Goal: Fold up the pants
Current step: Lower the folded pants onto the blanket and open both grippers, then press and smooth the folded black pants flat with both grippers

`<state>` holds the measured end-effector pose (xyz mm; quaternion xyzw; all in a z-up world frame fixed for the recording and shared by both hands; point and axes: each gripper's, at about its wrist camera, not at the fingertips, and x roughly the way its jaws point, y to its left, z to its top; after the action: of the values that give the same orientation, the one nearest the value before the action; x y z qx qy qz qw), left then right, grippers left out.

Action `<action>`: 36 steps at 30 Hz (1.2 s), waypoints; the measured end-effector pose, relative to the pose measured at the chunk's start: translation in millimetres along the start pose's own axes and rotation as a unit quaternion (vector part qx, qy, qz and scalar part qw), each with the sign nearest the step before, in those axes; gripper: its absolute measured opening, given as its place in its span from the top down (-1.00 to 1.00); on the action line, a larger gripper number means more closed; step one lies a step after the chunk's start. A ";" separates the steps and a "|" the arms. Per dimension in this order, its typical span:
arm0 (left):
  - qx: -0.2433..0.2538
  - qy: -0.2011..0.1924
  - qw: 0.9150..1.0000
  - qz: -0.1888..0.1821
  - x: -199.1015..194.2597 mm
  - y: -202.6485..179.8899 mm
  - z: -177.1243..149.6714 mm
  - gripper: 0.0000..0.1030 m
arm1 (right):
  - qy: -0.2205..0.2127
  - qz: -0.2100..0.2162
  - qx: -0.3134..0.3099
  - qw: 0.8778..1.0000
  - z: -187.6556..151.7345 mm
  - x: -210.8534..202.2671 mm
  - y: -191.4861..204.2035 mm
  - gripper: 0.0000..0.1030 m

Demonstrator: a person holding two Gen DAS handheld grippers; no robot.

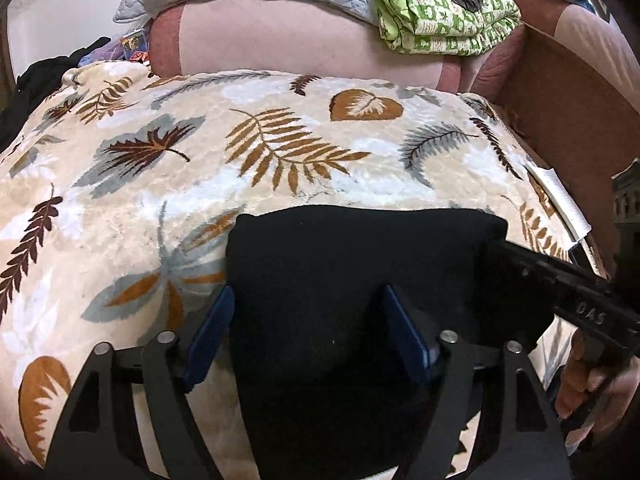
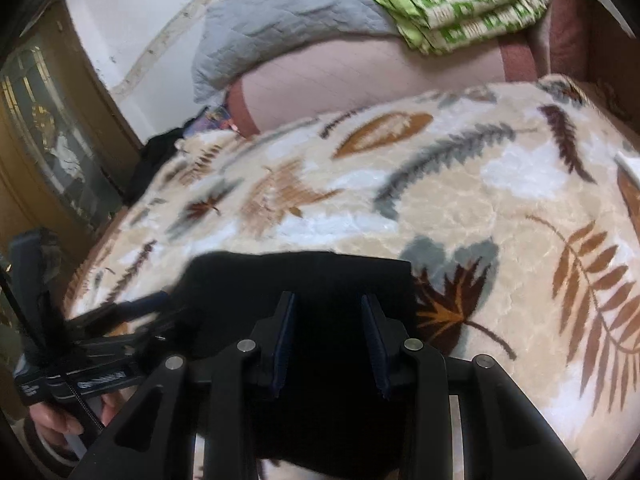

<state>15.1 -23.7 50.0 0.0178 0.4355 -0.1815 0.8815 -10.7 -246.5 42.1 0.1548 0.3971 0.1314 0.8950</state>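
Fingers of the left gripper (image 1: 306, 320) and right gripper (image 2: 329, 334) stand parted, gripping nothing, above folded black fabric pants (image 1: 352, 264) on a leaf-patterned plush blanket (image 1: 200, 152).

leaf-print blanket (image 1: 280, 152), white wall (image 2: 132, 16)

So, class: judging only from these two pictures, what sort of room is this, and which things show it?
Most likely a bedroom at home. A leaf-patterned plush blanket covers what looks like a bed, with black pants on it. A grey quilt and a folded green checked blanket are piled behind.
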 end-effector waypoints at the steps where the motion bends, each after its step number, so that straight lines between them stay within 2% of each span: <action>1: 0.000 0.001 1.000 0.001 1.7 0.0 -0.1 -0.57 | 0.005 0.004 0.003 1.000 -2.0 5.0 -3.3 0.34; 7: -0.014 0.010 1.000 -0.008 2.1 4.6 1.4 -0.60 | 0.007 0.015 0.015 1.000 -0.9 -2.2 -6.7 0.34; 12: -0.023 0.002 1.000 -0.008 -15.1 6.7 -3.0 -0.60 | -0.005 0.029 0.006 1.000 -4.4 -28.2 2.6 0.07; 21: -0.022 -0.010 1.000 -0.010 -39.7 2.1 -16.8 -0.60 | 0.002 0.018 -0.036 0.999 -23.2 -46.3 22.9 0.06; 31: -0.016 0.012 1.000 -0.007 -29.3 -7.4 -42.7 -0.61 | 0.037 -0.013 -0.042 0.998 -50.8 -44.2 15.7 0.06; 36: -0.026 0.011 1.000 -0.008 -24.5 -6.7 -46.6 -0.64 | 0.031 -0.012 -0.031 0.999 -54.0 -42.8 8.9 0.03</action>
<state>-36.2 -13.6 41.0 -0.0071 0.4497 -0.1769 0.8755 -80.1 -244.4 39.7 0.1179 0.4219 0.1381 0.8883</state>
